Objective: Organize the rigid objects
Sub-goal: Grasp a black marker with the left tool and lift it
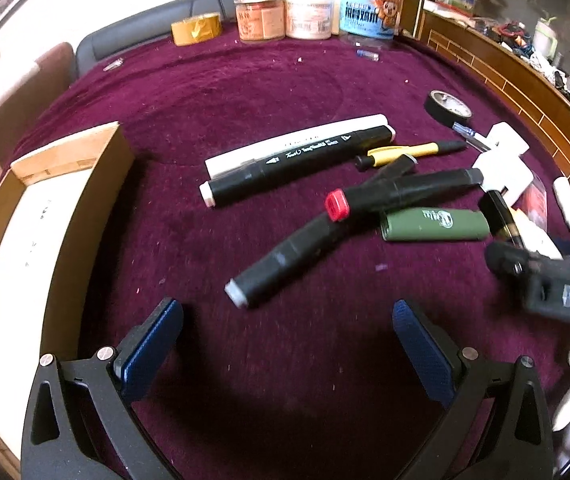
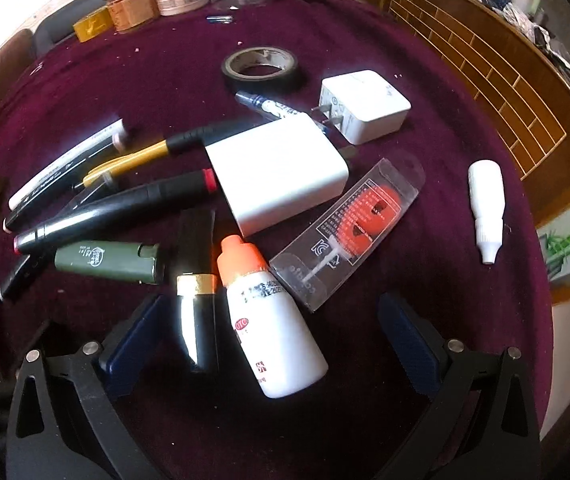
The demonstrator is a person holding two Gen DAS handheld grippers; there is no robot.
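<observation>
cloth [image 1: 285, 380] bare ahead of left gripper [image 1: 285, 320] | wooden box [image 1: 65, 216] walls left | markers [image 1: 285, 264] block beyond

Cluttered surface [image 1: 213, 92] under plum velvet cloth

Black markers [image 1: 297, 168], green lighter [image 1: 435, 225], white chargers [image 2: 277, 176], black tape roll [image 2: 261, 68] and a wooden tray [image 1: 65, 184] lie on it.

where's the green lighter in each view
Left wrist: the green lighter lies right of centre, just under the red-capped black marker.
Right wrist: the green lighter lies at lower left, below that same marker.
Shared landmark: the black tape roll, farther back on the purple cloth.
</observation>
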